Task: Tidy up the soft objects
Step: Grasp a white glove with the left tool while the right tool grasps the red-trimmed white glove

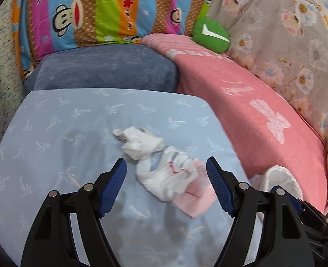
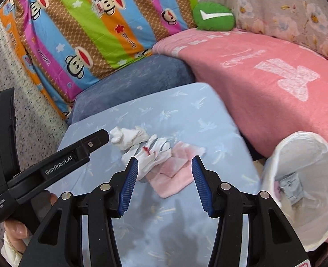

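Note:
A small heap of soft items lies on a light blue pillow (image 1: 52,144): a crumpled white sock (image 1: 141,144), a white piece with a red mark (image 1: 172,178) and a folded pink cloth (image 1: 195,198). My left gripper (image 1: 167,173) is open just above the heap, its blue pads on either side and apart from it. In the right wrist view the same white sock (image 2: 128,140), red-marked piece (image 2: 152,155) and pink cloth (image 2: 175,173) sit ahead of my right gripper (image 2: 165,171). It is open with nothing pressed between its pads.
A white fabric basket (image 2: 308,166) stands open at the right, holding a small packet. Around the pillow are a pink towel (image 1: 253,111), a dark blue cushion (image 1: 108,66), a striped monkey-print pillow (image 1: 86,11), a green cushion (image 1: 210,34) and a floral blanket (image 1: 286,33). A hand (image 2: 17,227) holds the left tool.

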Demonstrator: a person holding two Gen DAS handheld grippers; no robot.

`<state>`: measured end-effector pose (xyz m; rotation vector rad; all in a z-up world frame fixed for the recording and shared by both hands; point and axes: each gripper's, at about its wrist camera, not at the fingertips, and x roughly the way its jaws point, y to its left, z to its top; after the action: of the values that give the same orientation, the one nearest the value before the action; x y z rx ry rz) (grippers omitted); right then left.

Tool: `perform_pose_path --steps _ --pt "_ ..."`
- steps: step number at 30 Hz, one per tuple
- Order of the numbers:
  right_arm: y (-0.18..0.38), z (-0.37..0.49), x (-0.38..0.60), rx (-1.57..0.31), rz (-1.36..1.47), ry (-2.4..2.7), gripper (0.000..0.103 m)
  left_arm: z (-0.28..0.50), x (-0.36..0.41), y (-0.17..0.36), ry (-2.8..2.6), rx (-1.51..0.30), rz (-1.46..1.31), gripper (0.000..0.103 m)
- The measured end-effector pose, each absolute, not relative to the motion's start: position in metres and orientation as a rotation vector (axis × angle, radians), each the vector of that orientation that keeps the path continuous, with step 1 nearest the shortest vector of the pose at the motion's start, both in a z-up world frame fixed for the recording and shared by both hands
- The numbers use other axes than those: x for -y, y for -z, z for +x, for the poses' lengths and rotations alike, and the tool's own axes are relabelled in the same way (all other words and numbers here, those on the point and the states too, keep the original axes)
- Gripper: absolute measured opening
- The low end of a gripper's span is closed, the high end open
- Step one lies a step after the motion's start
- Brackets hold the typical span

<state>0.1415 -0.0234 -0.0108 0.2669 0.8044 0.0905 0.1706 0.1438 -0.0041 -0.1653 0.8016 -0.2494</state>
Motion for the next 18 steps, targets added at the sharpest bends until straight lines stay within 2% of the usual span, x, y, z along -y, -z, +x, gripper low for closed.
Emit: perform_pose_path --steps 2,4,18 --pt "0.022 0.153 0.013 -0.83 0.269 -0.107 0.05 0.175 -0.155 0.01 0.226 -0.812 -0.174 0.073" --pt "0.034 0.165 0.002 -0.855 0.271 -0.121 0.05 0.181 -0.165 0.016 0.193 -0.817 -0.18 0.08" --pt "0.107 0.235 -0.037 -0.985 0.268 -0.154 0.05 0.244 -0.181 0.053 0.193 -0.888 -0.204 0.084"
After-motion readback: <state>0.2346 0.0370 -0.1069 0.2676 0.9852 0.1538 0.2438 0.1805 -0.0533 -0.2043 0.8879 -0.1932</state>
